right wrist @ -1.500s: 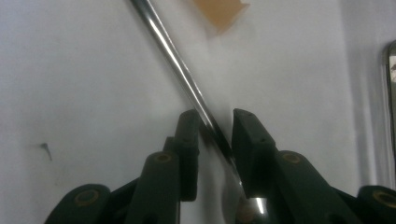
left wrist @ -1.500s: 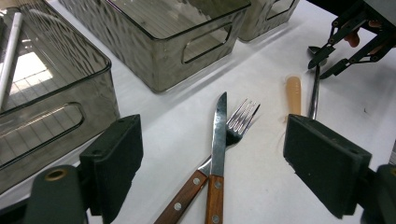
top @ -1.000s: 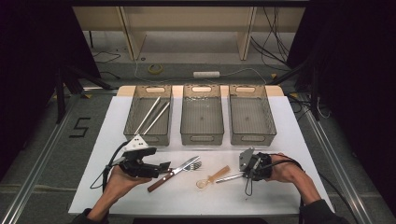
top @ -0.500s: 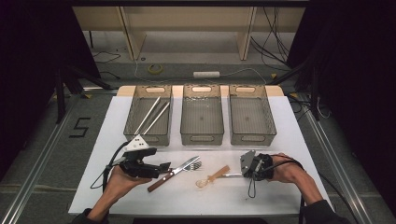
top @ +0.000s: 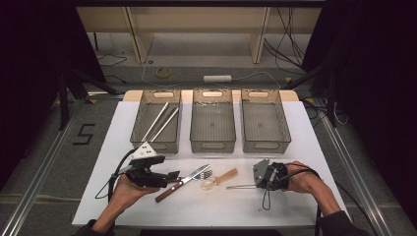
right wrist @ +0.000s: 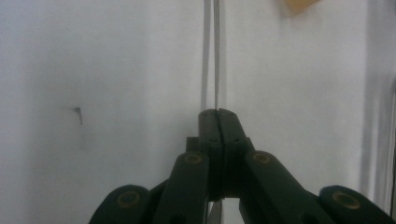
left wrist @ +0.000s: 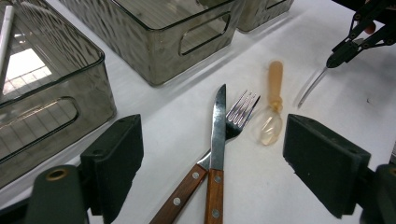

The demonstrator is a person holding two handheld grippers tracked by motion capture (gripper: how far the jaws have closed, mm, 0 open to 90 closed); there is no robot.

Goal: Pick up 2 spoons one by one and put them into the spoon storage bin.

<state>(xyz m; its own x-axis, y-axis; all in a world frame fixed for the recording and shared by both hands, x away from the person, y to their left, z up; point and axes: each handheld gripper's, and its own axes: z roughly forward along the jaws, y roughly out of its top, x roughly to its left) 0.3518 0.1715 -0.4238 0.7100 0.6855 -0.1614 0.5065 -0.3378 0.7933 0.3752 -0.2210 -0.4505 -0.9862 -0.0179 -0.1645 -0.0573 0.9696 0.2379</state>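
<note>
My right gripper is shut on one end of a thin silvery utensil that lies flat on the white table; its jaws have just been closing on it. In the left gripper view, that gripper and utensil sit at the upper right. My left gripper stands open, one jaw on each side of the wooden handles of a knife and a fork. A clear spoon with an amber handle lies between the two grippers.
Three smoky clear bins stand in a row behind the cutlery: left, middle and right. Two long silvery pieces lie in the left bin. The white sheet ends close to the person's forearms.
</note>
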